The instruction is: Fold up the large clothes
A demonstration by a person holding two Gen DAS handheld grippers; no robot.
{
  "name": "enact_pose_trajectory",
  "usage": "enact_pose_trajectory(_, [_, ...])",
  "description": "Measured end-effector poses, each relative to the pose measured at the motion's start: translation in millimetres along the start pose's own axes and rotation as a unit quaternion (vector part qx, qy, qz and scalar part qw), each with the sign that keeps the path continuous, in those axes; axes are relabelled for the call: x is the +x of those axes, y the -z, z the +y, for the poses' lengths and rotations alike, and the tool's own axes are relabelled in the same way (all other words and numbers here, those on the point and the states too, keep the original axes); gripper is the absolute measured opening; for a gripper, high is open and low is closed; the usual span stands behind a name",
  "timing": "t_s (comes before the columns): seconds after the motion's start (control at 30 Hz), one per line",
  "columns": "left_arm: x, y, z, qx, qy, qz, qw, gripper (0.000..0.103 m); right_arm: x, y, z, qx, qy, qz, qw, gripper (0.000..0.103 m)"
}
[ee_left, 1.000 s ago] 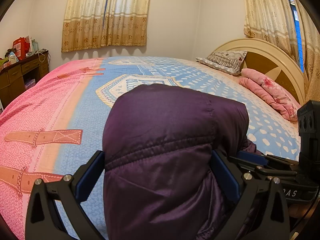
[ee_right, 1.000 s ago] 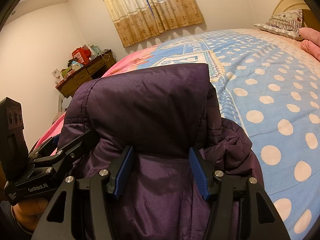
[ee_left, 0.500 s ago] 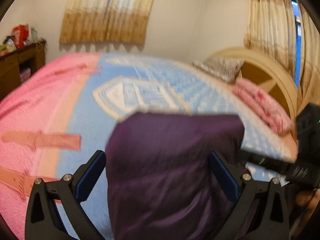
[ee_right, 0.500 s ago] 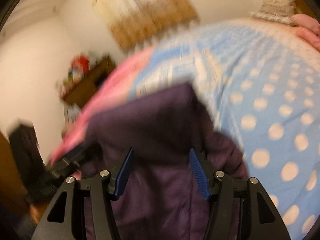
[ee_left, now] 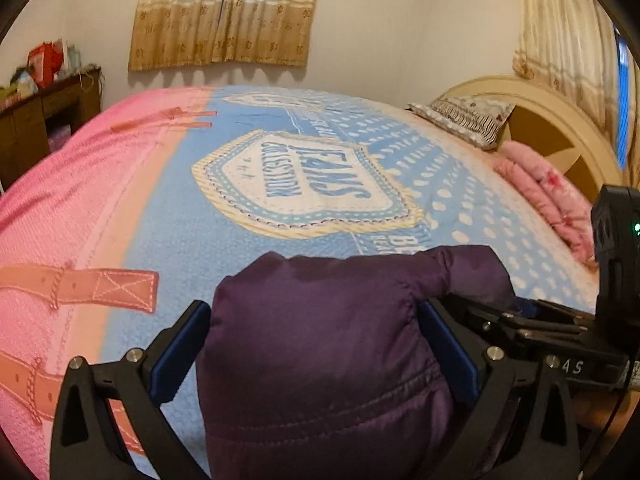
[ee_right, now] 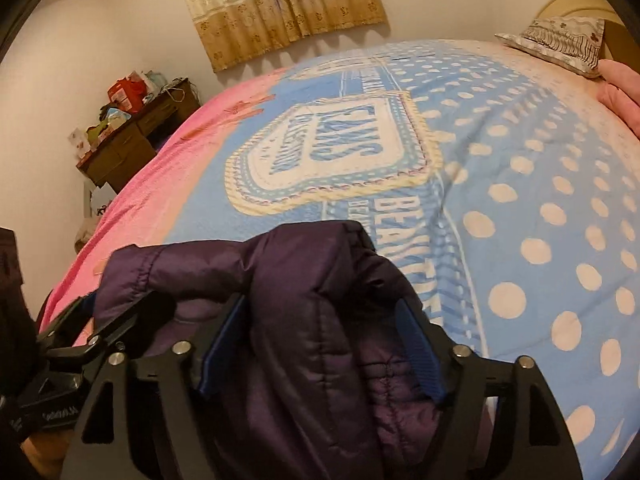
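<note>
Near the bed's [ee_left: 168, 216] front edge, in the left wrist view, the purple puffer jacket [ee_left: 320, 360] bulges as a thick bundle between the widely spread blue pads of the left hand-held gripper [ee_left: 316, 356], which press its sides; slippery padding could spring out and undo the fold. From the right wrist view, the right hand-held gripper [ee_right: 320, 348] is opening around the same jacket's folded edge, so the layers may slump apart as it lets go.

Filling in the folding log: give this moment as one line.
task: fold large clothes | purple jacket on bed | left gripper: around jacket | right gripper: opening, jacket between
</note>
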State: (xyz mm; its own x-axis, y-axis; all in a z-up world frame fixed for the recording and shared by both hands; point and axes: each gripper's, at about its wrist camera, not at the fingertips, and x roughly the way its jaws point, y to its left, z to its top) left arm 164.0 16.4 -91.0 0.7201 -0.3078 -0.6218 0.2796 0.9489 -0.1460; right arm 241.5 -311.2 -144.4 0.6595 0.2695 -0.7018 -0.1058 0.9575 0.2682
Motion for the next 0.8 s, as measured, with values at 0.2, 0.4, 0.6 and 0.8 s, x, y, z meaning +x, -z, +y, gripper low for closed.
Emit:
enact_pose_trajectory(0.2, [-70.6,11.4,-1.6,-0.003,0.042,-0.015,0.9990,0.103,-63.8,6.0,-17.2,0.042,-0.043,-0.054,0.997,0.081])
enact_pose_trajectory(0.4, [-74.4,69.5,-45.6,0.104,0.007,-0.014,0.9944,0.103,-92.1,54.9,13.6,-0.036,-0.036,-0.054,0.997,0.082])
enact_pose_trajectory(0.6, [-55.5,78.8,-51.9,0.125,-0.031,-0.025,0.9913,0.103,-54.1,93.1,-7.2,-0.032,-0.045,-0.045,0.997,0.082])
enact_pose_trajectory(0.8, [-73.2,68.9,-31.9,0.089,0.005,-0.023,0.9957,0.103,-55.4,94.3,-20.4,-0.026,-0.086,-0.049,0.995,0.085])
